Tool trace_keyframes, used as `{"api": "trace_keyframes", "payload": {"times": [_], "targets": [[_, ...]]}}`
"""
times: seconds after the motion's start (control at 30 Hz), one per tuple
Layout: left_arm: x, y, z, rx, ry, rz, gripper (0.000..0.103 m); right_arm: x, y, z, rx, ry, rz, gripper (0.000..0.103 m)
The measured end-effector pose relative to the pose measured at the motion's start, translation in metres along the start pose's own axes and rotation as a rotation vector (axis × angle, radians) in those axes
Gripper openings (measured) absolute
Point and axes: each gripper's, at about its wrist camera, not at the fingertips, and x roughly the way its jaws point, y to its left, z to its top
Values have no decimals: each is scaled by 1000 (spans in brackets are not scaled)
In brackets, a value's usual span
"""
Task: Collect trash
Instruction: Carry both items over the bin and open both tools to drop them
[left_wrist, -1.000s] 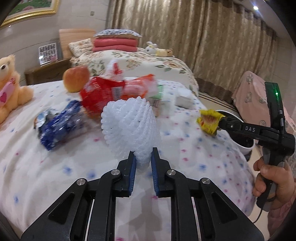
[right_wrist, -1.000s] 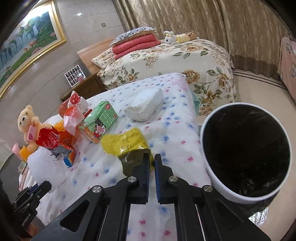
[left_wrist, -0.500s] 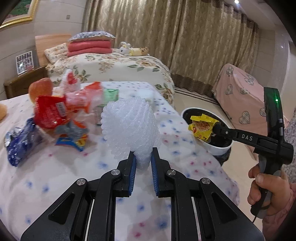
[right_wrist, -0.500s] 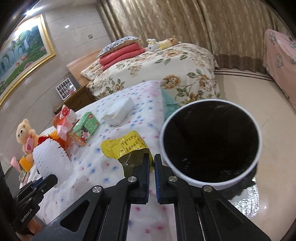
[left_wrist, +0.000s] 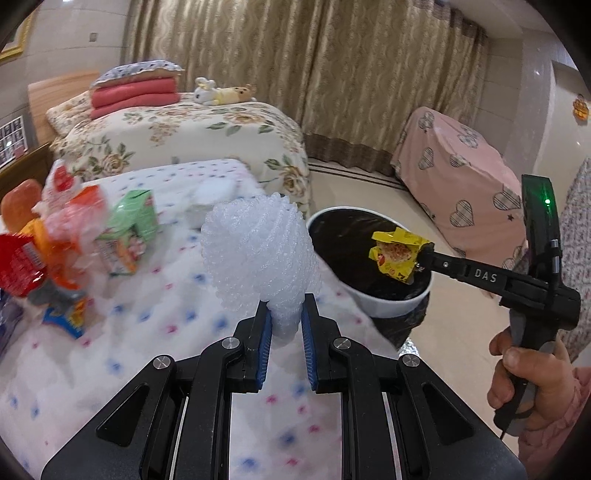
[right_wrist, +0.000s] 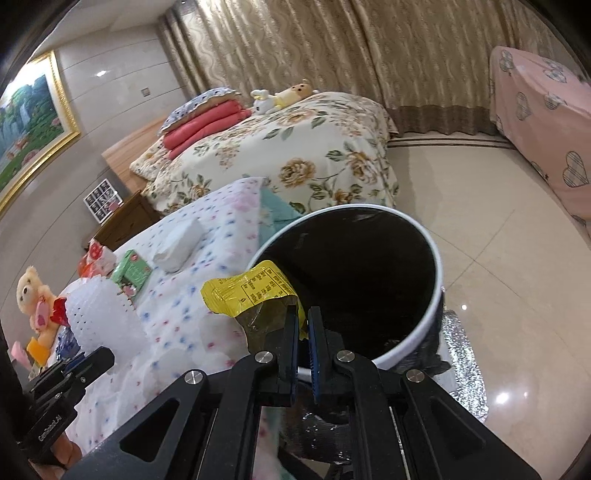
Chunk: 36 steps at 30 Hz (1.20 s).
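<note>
Right hand-held gripper (right_wrist: 303, 325) clamps a yellow wrapper (right_wrist: 251, 291) over the bin (right_wrist: 424, 332); left hand-held gripper (left_wrist: 284, 325) pinches foam netting (left_wrist: 258, 254); litter remains on the bed (left_wrist: 147, 332), frame left.

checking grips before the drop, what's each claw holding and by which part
Left claw: white foam net, pinched at its lower end. Right claw: yellow wrapper, pinched by its torn clear end.
</note>
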Motion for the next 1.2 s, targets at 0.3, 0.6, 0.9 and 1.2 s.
{"api": "trace_keyframes", "payload": {"times": [0.3, 0.6, 0.9, 1.2], "targets": [[23, -19, 18, 21, 22, -43, 14, 7, -23, 5, 34, 11, -33, 5], [46, -34, 30, 41, 48, -74, 14, 9, -40, 14, 49, 12, -54, 5], [66, -43, 37, 53, 75, -94, 14, 17, -51, 20, 59, 30, -65, 5], [82, -50, 44, 36, 109, -106, 16, 25, -55, 26, 70, 58, -75, 10]]}}
